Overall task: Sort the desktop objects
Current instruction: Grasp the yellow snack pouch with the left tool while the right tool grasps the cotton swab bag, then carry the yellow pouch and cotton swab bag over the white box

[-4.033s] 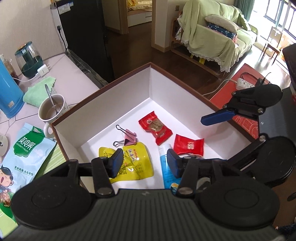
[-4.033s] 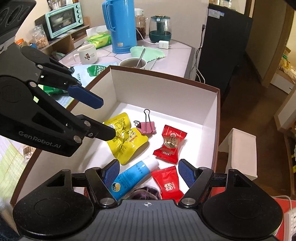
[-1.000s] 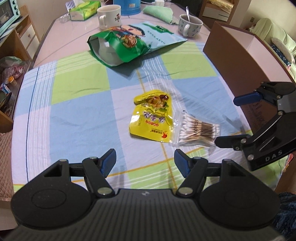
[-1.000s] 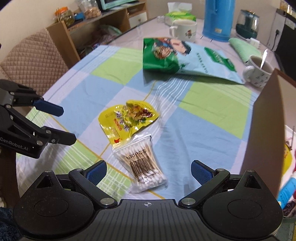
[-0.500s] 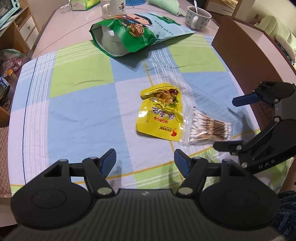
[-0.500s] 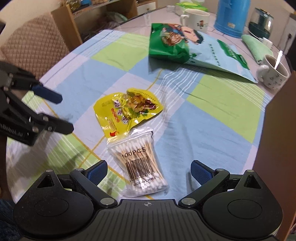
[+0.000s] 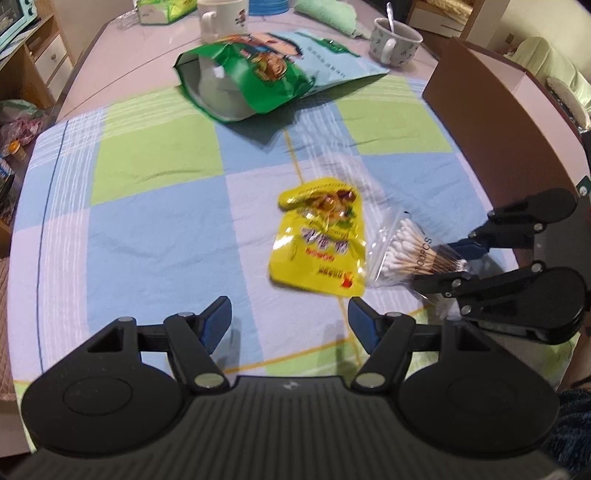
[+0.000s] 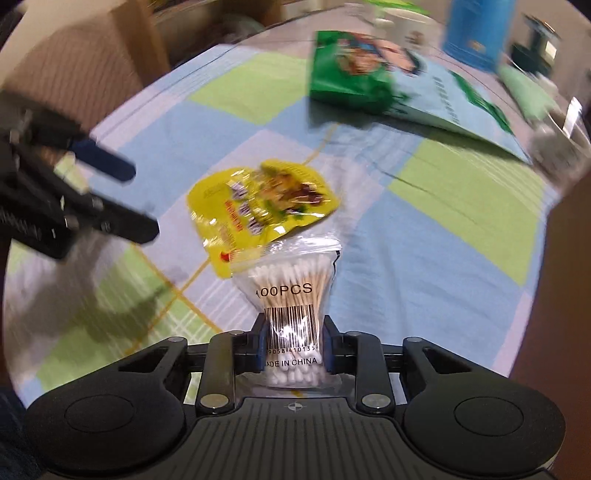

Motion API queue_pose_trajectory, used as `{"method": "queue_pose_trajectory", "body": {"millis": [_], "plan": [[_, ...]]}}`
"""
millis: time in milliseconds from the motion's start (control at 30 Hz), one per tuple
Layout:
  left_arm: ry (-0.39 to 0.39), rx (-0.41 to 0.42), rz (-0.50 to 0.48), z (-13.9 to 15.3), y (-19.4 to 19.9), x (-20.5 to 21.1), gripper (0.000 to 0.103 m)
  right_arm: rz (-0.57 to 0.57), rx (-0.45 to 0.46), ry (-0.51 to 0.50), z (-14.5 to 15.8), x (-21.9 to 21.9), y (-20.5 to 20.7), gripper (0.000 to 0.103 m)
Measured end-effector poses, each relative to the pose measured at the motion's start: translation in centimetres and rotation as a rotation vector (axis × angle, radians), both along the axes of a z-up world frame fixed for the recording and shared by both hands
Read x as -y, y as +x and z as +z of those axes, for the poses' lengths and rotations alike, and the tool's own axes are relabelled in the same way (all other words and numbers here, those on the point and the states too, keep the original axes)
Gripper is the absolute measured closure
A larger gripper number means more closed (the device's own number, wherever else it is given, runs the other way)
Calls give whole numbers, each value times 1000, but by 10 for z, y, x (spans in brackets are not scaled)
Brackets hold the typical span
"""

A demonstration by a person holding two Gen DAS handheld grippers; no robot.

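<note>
Cotton swab bag [image 7: 413,254] is sitting pinched in the right gripper [image 7: 452,264], whose jaws have just been closing | left gripper [image 7: 288,321] is hanging released, yellow pouch [image 7: 321,243] ahead of its jaws | right view: fingers [image 8: 258,343] are squeezing the bag's lower end; slick film is risking slip, and the overlapping pouch may drag along.

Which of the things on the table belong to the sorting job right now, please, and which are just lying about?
In the job: cotton swab bag, pinched between the right gripper fingers; yellow snack pouch; brown box.

Lying about: green bag, two mugs, blue jug.
</note>
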State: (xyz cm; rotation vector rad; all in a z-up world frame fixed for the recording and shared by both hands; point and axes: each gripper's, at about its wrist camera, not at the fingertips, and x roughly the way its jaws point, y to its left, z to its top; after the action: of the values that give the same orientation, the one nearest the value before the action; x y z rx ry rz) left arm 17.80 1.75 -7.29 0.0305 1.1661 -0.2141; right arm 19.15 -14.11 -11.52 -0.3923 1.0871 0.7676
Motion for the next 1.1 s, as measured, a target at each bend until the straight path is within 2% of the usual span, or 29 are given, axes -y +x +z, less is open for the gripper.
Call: {"method": "queue_pose_trajectory", "body": {"millis": [200,467,600,633,733,967,1100], "plan": [[-15,30,-44,-6,18,20,34,-133,13,49,21,21,10,77],[-17,36,-61,-27,52,43,32,-205,16,113,39,37,20,77],[56,50,-70,-39,60,53,31,-221,20,121,43,41,22,77],[60,37,-68,-43,61,53,34,-223,20,123,43,41,22,77],[46,43,-63,-49,57,48,33,-230,17,124,42,44,22,77],[32,49,-63,-43,50,37,46,-228,7,125,39,45,20,77],[30,58,-67,-32,37,29,46,-225,14,134,44,46,16,77]]}}
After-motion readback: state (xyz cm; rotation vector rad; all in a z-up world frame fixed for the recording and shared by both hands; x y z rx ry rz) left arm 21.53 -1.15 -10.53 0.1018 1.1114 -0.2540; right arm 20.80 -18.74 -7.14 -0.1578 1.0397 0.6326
